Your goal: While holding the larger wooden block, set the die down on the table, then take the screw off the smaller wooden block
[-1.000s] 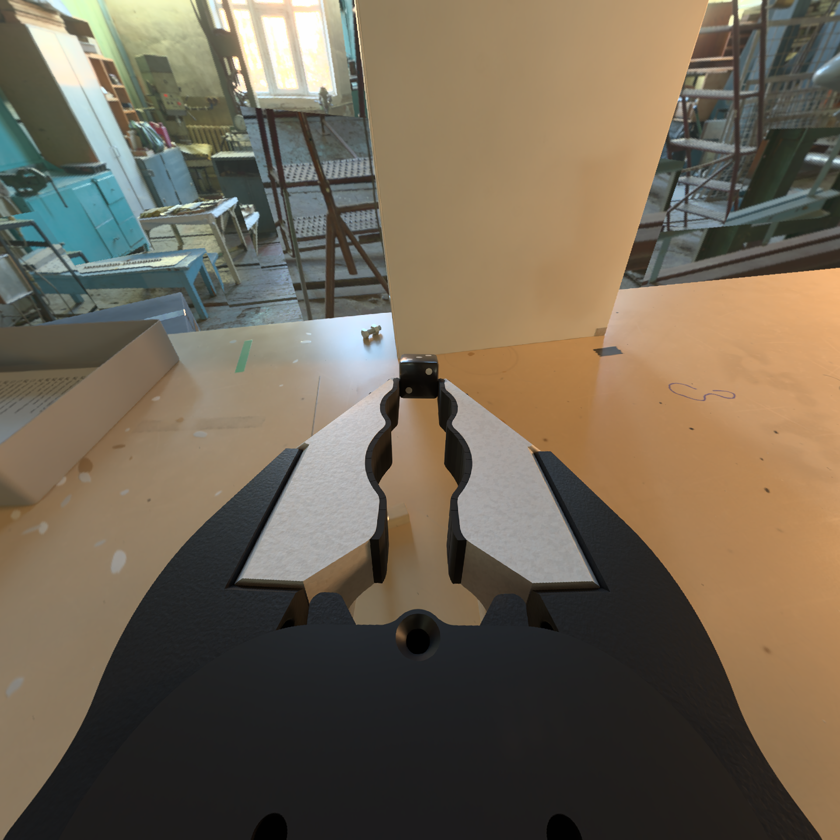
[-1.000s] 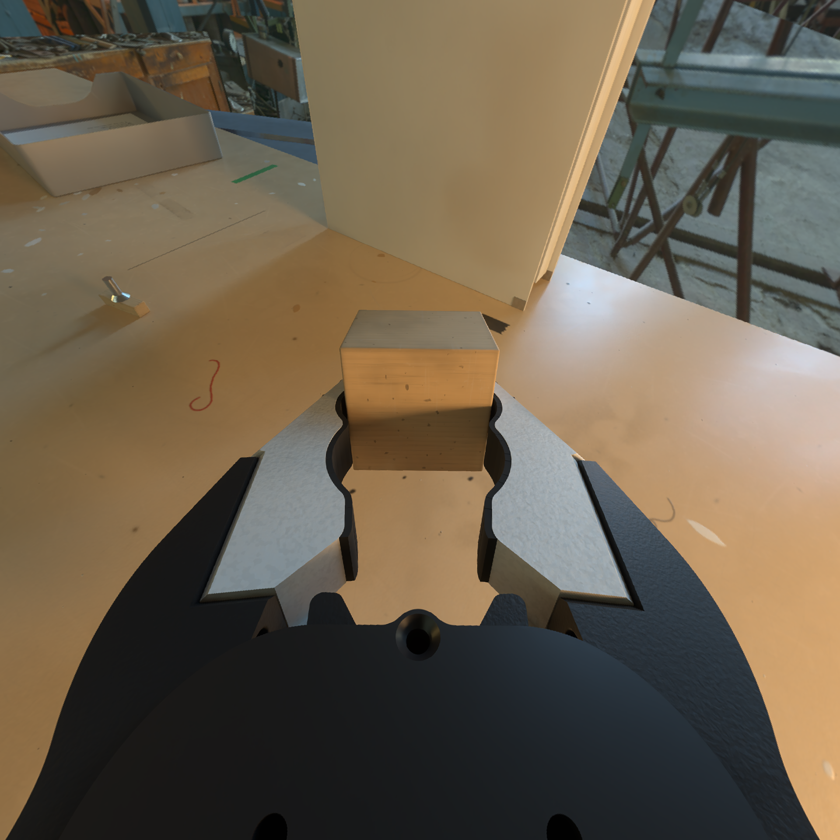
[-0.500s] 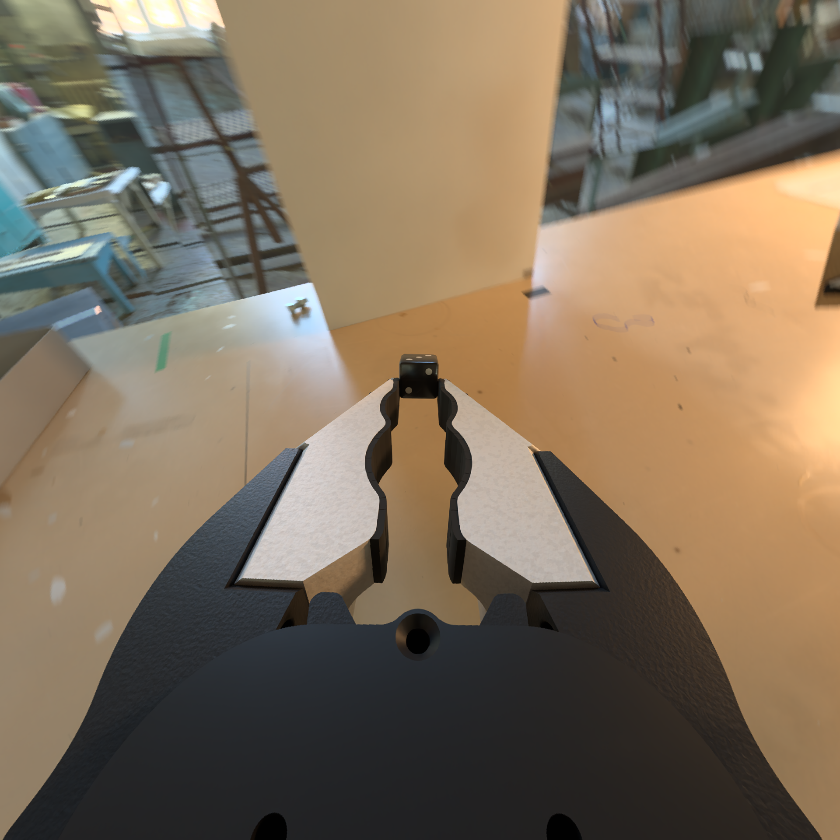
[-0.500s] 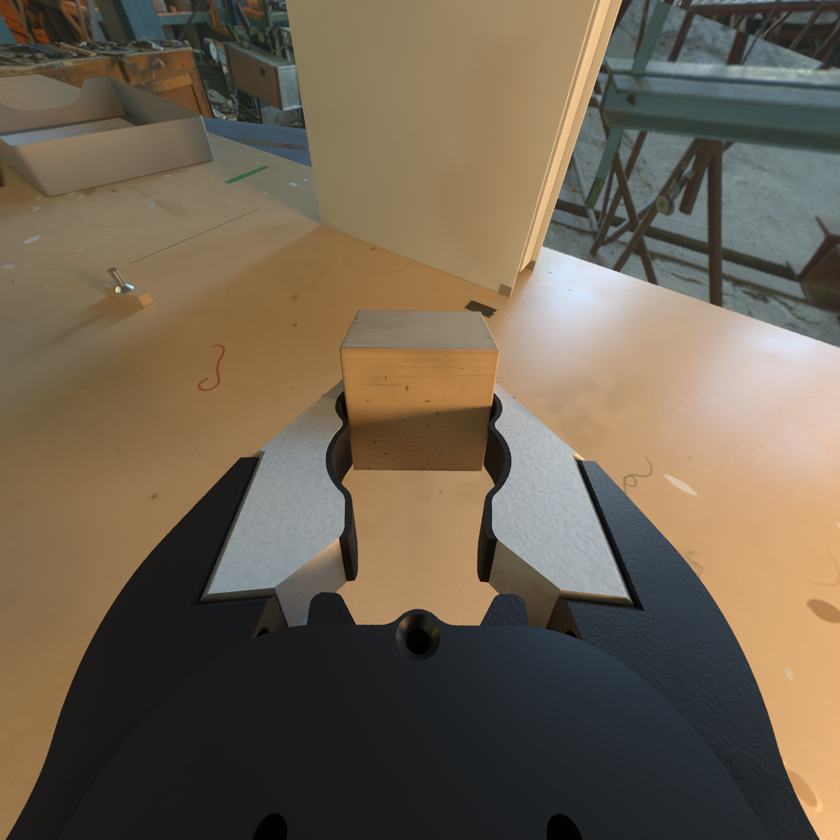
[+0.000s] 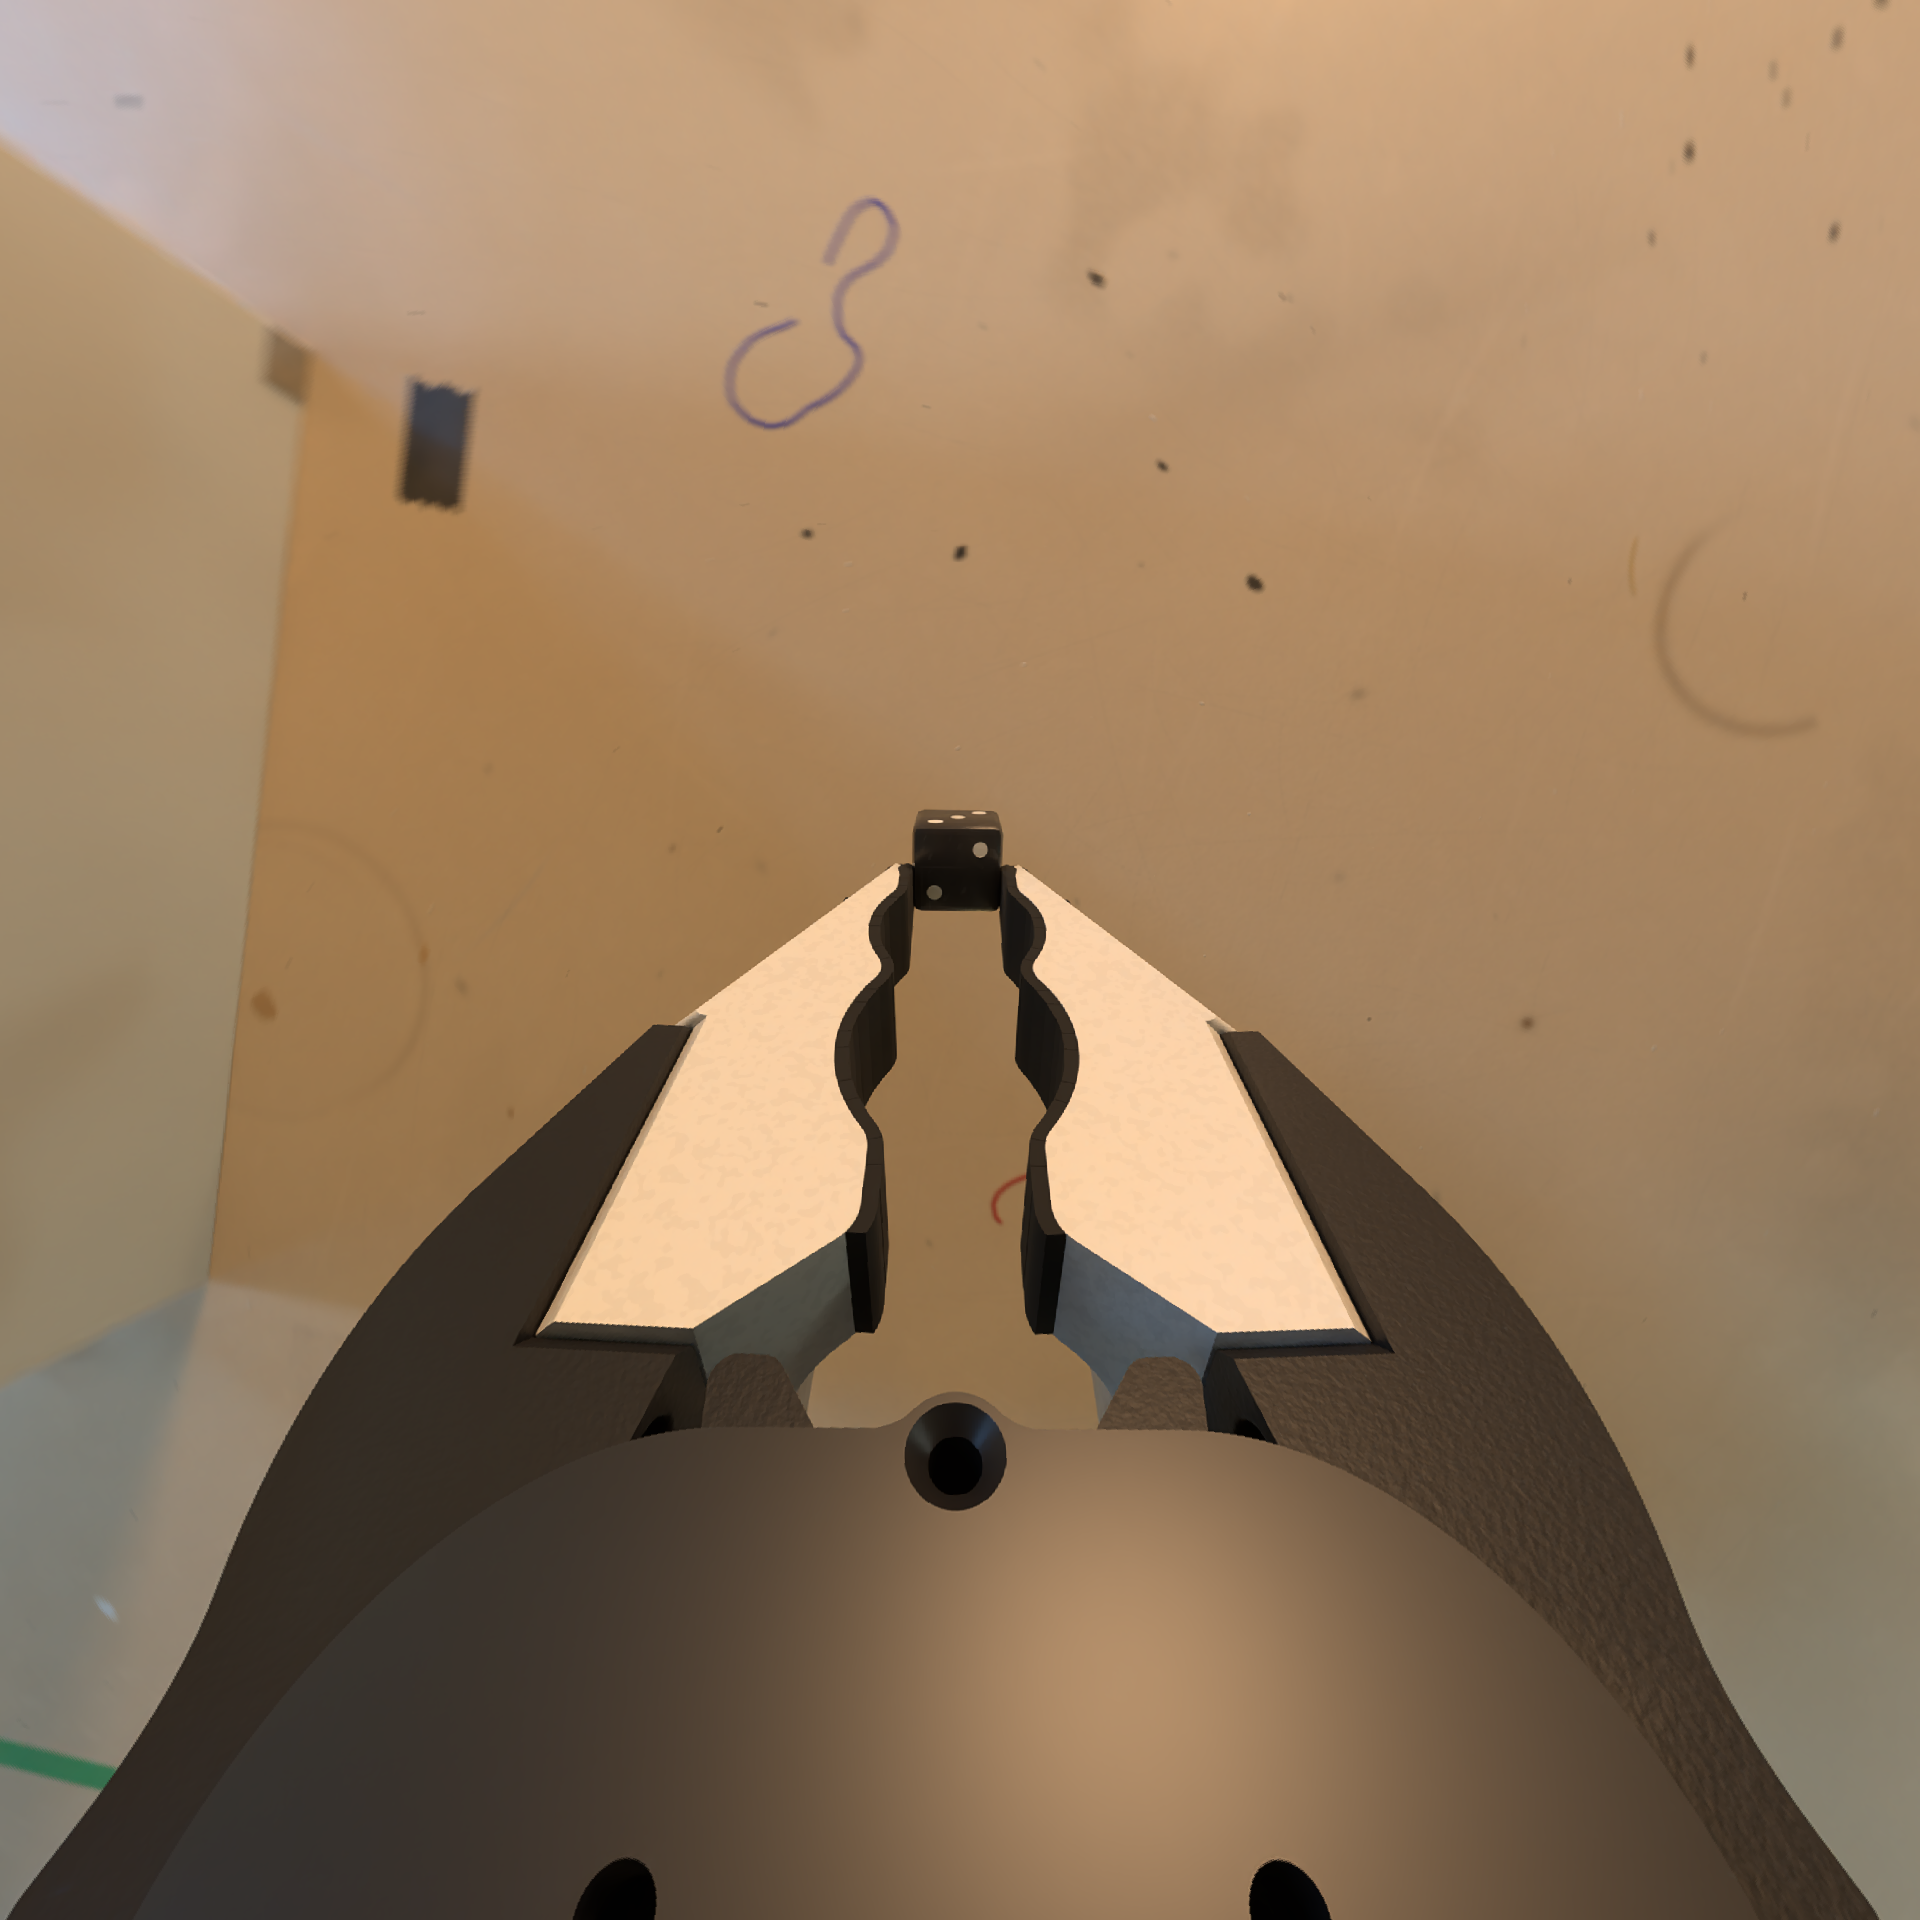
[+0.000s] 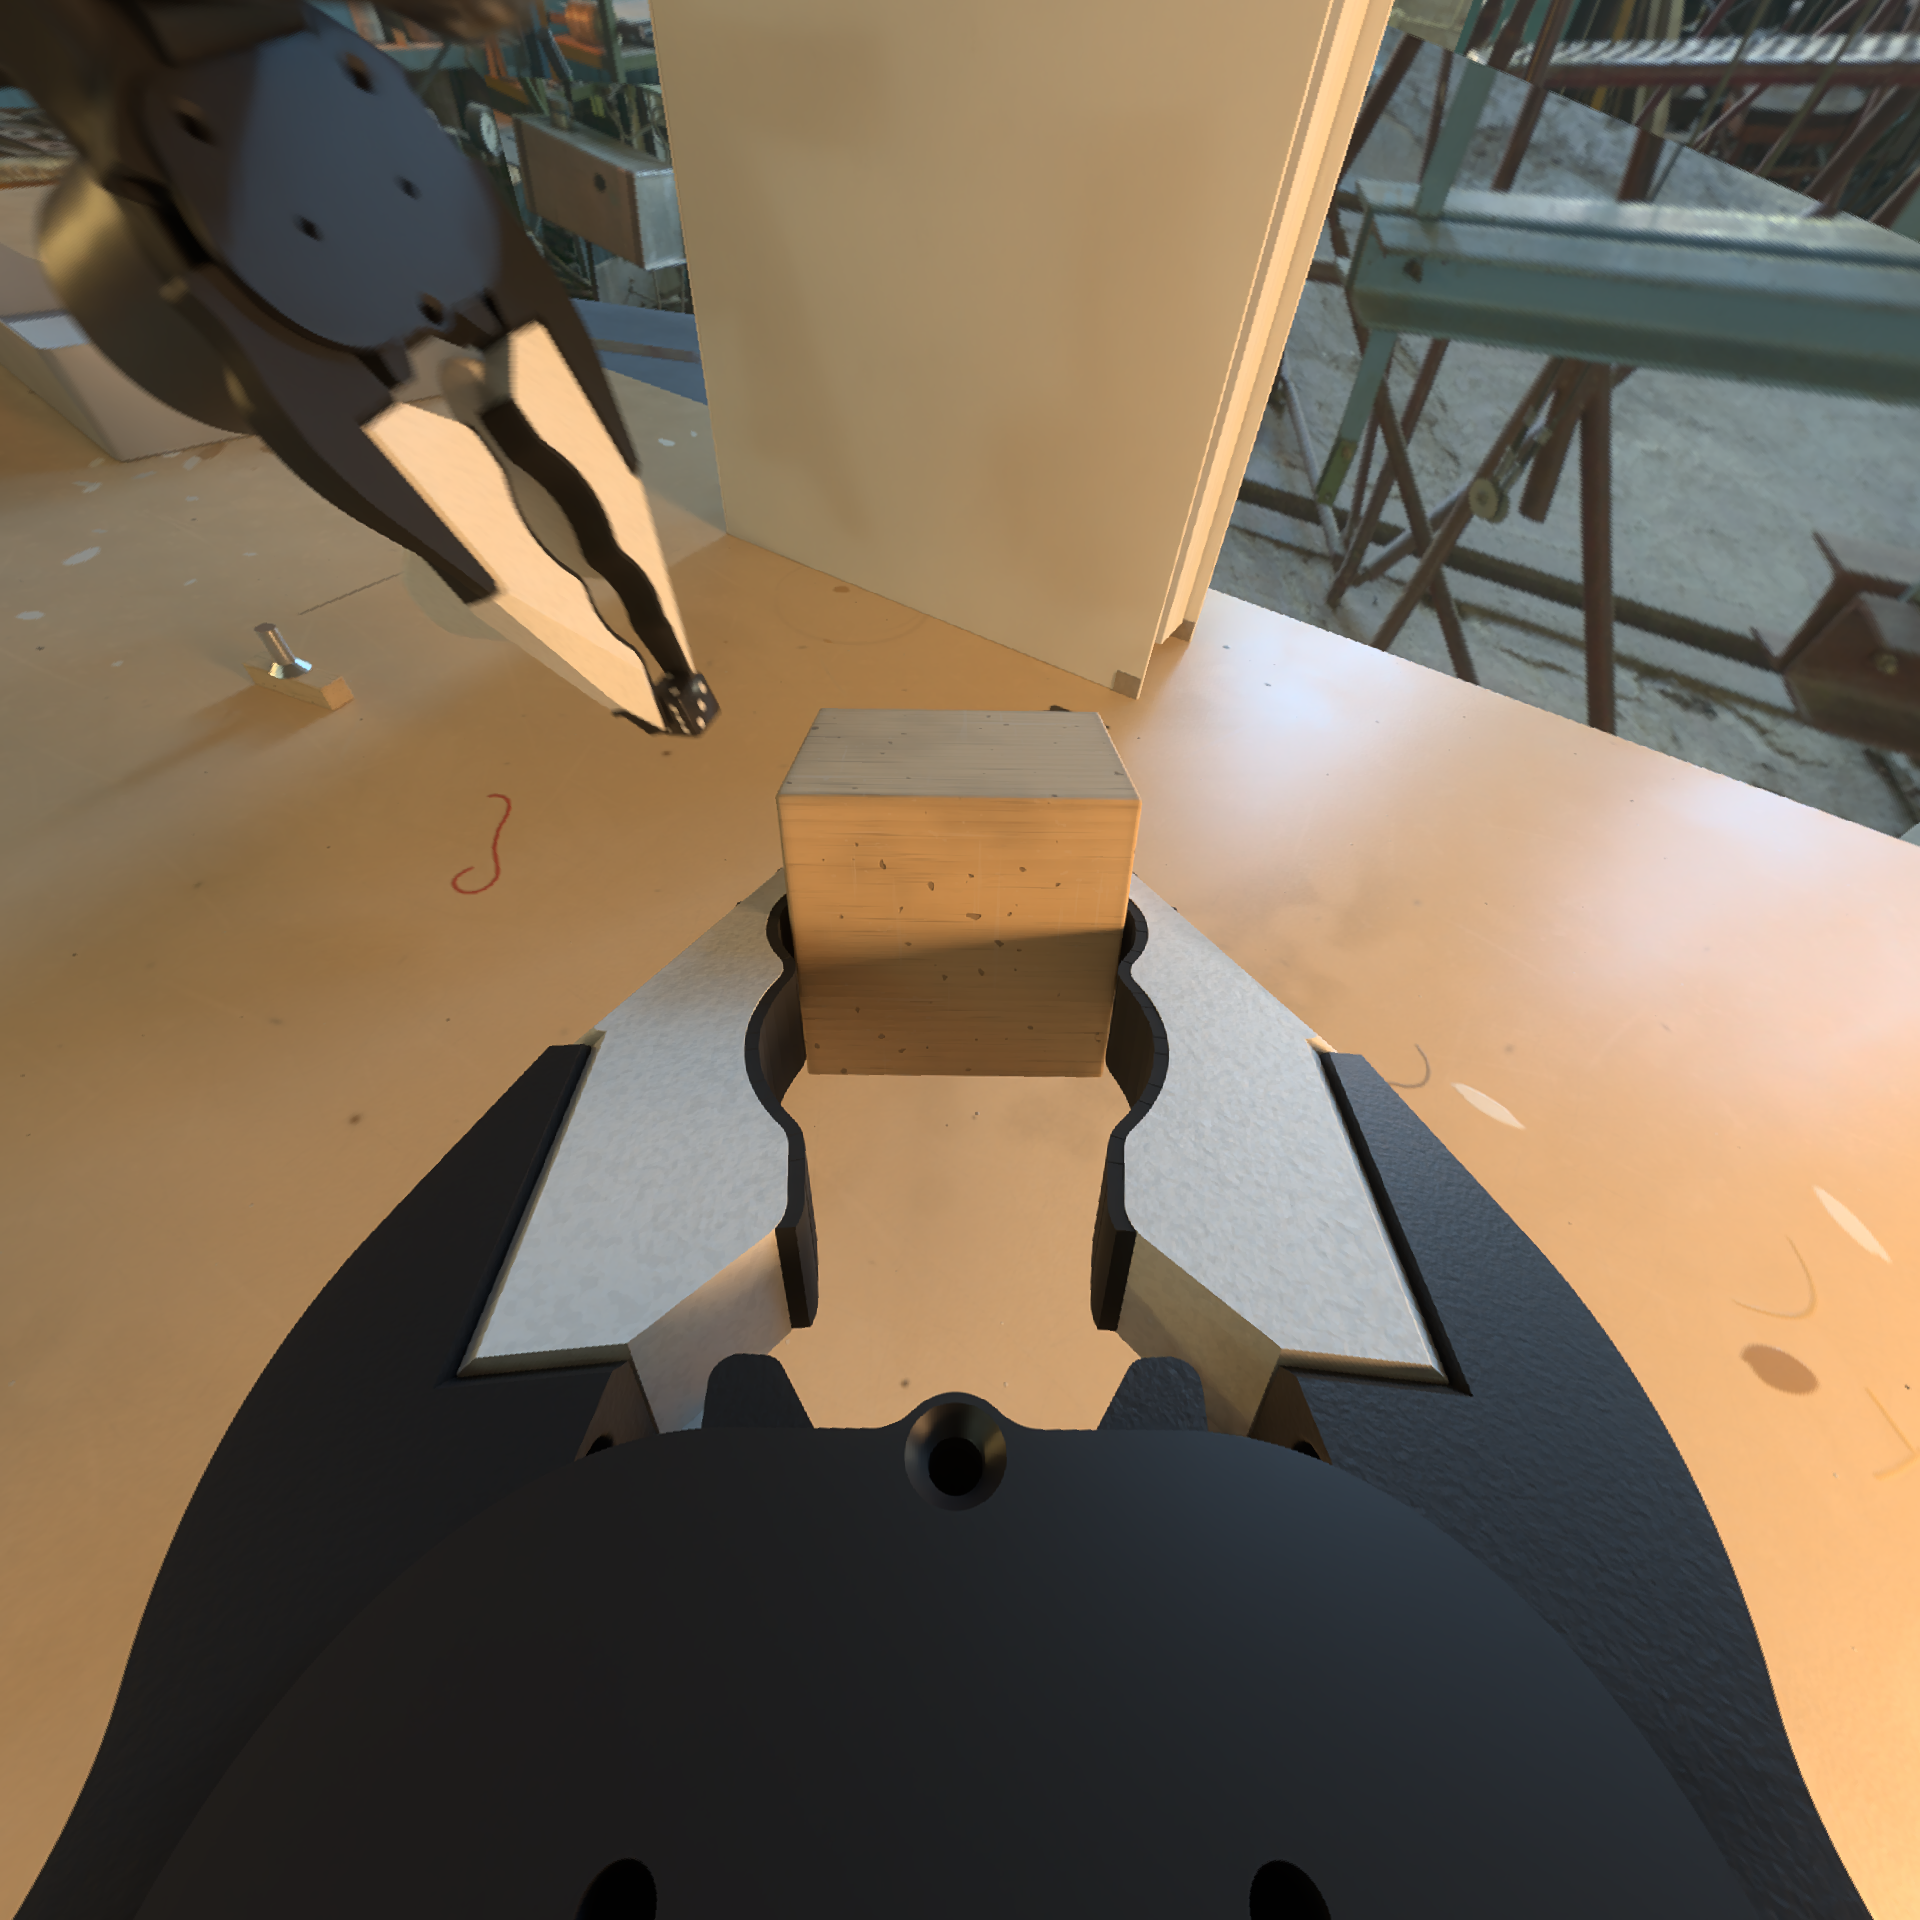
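My left gripper (image 5: 957, 883) is shut on a small black die (image 5: 957, 860) at its fingertips and points steeply down at the tabletop (image 5: 1351, 416). In the right wrist view the left gripper (image 6: 670, 707) holds the die (image 6: 689, 704) just above the table. My right gripper (image 6: 956, 914) is shut on the larger wooden block (image 6: 956, 862), held above the table. The screw (image 6: 278, 649) stands tilted on the smaller wooden block (image 6: 307, 686) at the far left of the right wrist view, left of the left gripper.
A tall beige panel (image 6: 956, 312) stands on the table behind the block; it also shows in the left wrist view (image 5: 114, 831). A grey tray (image 6: 62, 384) lies at the far left. The table edge (image 6: 1558, 717) runs along the right.
My left gripper has swung right and tipped steeply downward with the die, coming into the right wrist view near the table. The right gripper holds the block almost still.
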`<state>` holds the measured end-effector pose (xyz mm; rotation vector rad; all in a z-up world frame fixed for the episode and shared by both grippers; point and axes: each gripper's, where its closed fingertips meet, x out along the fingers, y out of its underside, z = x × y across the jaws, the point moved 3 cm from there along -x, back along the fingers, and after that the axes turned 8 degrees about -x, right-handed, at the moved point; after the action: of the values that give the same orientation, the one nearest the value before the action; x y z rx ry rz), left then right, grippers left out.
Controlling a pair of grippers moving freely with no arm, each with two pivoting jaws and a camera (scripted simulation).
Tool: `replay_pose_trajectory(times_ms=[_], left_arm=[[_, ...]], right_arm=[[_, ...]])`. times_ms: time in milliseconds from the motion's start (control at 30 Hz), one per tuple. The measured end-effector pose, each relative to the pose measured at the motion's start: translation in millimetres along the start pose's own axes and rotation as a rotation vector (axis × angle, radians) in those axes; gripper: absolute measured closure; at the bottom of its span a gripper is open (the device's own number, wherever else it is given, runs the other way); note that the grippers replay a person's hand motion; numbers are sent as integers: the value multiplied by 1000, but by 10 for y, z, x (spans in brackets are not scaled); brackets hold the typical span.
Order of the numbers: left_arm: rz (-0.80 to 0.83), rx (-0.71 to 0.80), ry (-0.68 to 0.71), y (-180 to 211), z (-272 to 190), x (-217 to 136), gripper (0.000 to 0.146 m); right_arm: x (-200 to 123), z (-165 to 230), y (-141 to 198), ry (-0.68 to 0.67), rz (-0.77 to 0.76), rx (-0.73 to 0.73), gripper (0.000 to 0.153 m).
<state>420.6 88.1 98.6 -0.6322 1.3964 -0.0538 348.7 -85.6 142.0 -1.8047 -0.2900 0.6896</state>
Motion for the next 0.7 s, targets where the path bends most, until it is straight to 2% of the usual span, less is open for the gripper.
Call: replay_pose_trajectory(times_ms=[100, 333, 533, 667, 700], left_arm=[[91, 109, 68, -73, -37, 201, 130], [252, 171, 118, -79, 4, 550, 130], [288, 182, 116, -52, 38, 685, 130], [252, 160, 119, -61, 51, 662, 130], [232, 151, 114, -65, 52, 622, 119]], right_arm=[[10, 9, -8, 0, 2, -10, 95], [12, -1, -5, 1, 2, -13, 95], [16, -4, 3, -3, 6, -16, 95], [21, -15, 19, -3, 13, -18, 95], [25, -21, 22, -2, 15, -18, 95]])
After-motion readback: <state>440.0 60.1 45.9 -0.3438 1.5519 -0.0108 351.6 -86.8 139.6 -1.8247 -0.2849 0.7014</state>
